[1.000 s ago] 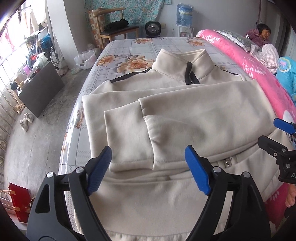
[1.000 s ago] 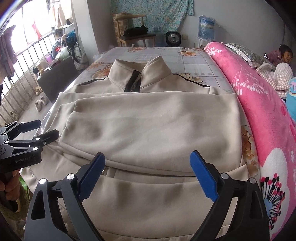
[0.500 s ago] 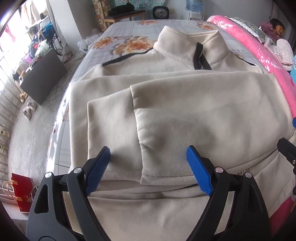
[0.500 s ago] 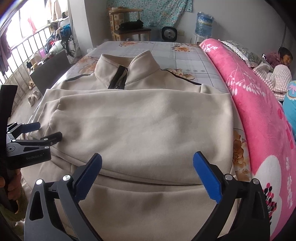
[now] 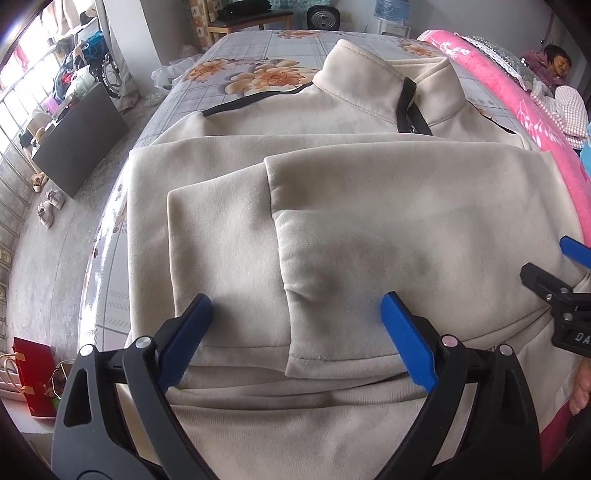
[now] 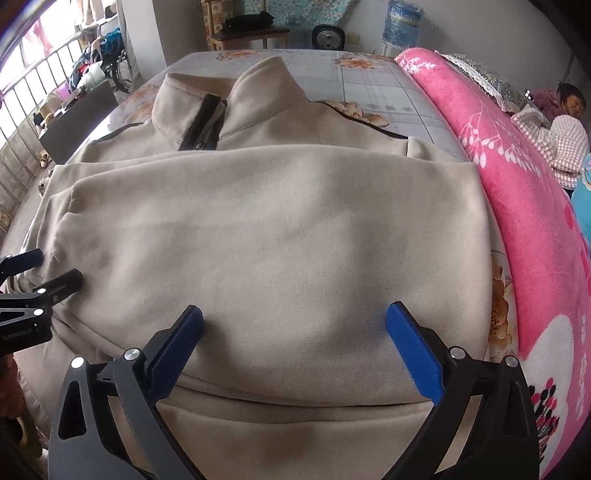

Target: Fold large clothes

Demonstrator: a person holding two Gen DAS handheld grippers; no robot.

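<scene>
**A:** How do the tongs stand?

**B:** The left gripper (image 5: 295, 306) has its jaws spreading, blue pads wide and clear of the cloth. It hangs over the near part of the beige jacket (image 5: 332, 229), right above the two sleeve cuffs (image 5: 236, 295) that lie folded across the jacket's front. Nothing is pinched between the pads.

**A:** And the other one?

**B:** The right gripper (image 6: 295, 317) is released too, jaws at full spread, above the jacket's smooth folded sleeve nearer the jacket's right edge. It grips nothing.

**A:** Where is the jacket itself?

**B:** Flat on the flowered bed sheet (image 5: 258, 70), collar (image 6: 225, 99) at the far end with its dark zip (image 6: 203, 122) partly open, hem towards the grippers.

**A:** What surrounds the jacket?

**B:** A pink blanket (image 6: 517, 177) runs along the jacket's right side. A person (image 6: 565, 122) lies beyond that blanket. Past the collar stand a small fan (image 6: 328, 37) and a water bottle (image 6: 402, 22). Left of the jacket, on the floor, a red bag (image 5: 33, 380).
</scene>
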